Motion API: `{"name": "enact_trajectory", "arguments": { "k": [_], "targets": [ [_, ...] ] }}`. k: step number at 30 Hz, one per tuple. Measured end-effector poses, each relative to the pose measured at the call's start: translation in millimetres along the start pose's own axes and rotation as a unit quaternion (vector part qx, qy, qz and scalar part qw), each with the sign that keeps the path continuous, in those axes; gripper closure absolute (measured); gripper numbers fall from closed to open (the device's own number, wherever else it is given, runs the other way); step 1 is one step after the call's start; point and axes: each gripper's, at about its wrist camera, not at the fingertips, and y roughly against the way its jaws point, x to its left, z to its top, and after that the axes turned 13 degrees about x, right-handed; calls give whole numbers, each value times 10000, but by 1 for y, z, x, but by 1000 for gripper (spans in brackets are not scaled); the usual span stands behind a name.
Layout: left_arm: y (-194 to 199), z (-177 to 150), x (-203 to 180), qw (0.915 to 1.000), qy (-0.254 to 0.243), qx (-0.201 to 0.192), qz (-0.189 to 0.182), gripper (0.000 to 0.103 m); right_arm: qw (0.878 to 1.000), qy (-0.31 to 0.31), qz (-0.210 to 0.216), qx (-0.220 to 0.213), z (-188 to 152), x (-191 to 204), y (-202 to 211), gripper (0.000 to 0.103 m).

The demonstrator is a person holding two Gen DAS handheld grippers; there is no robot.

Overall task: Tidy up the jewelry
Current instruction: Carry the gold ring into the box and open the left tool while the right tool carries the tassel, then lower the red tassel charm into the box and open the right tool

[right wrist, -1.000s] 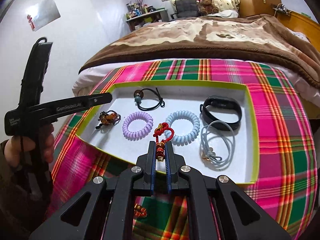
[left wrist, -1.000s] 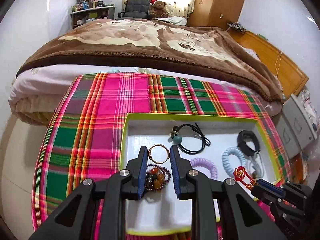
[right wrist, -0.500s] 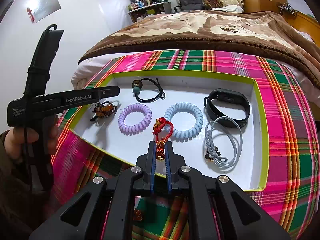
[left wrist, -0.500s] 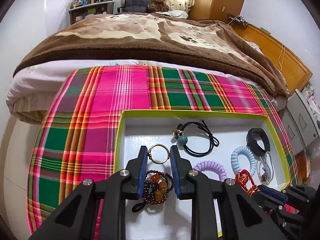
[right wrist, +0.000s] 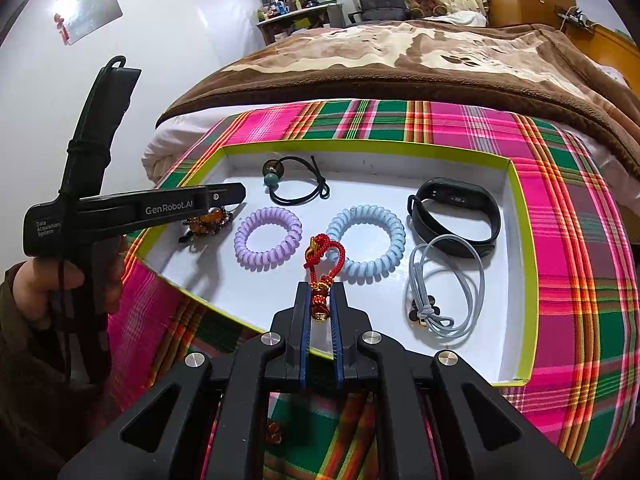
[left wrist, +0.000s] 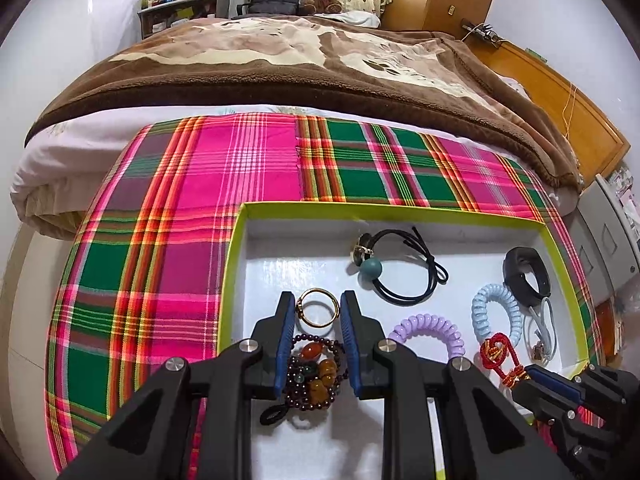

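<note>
Red knotted charm (right wrist: 322,276) pinched in right claw (right wrist: 320,300); left claw (left wrist: 316,322) spread wide.

Left wrist view: looked forward and down along its own fingers (left wrist: 286,320) from close above the tray (left wrist: 236,264), near the tray's left end; bed (left wrist: 304,64) beyond the fingertips.

Right wrist view: looked forward and down along its fingers (right wrist: 301,300) from just outside the tray's (right wrist: 524,240) near rim, set a little farther back; left gripper (right wrist: 230,194) to the left of the fingertips.

Shared: tray interior, purple coil (left wrist: 428,330) (right wrist: 267,236), blue coil (left wrist: 494,314) (right wrist: 366,242), plaid cloth (left wrist: 160,240) (right wrist: 572,216), bed (right wrist: 400,60).
</note>
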Motion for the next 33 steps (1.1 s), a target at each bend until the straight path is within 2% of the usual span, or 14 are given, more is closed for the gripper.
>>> {"name": "enact_trajectory", "arguments": {
  "k": [6,18,30,32,33],
  "targets": [
    [0,0,-1,10000,-41,-12,18,69,10000,-18,-37,-18,0,0,0,90],
    [5,-6,-3,10000,-9,-23,-55,59,9999,-42,-100,-69,-3,0,4,88],
    [51,-39,3,9988,60,-457,-153,56,9993,-65,71,-348,-24,9,30,87],
    [59,-50,4,9984,61,-531,-180,55,9993,-45,99,-361,-29,12,34,85],
    [62,-55,4,9983,68,-549,-189,55,9993,-50,91,-364,-32,13,36,77]
  ]
}}
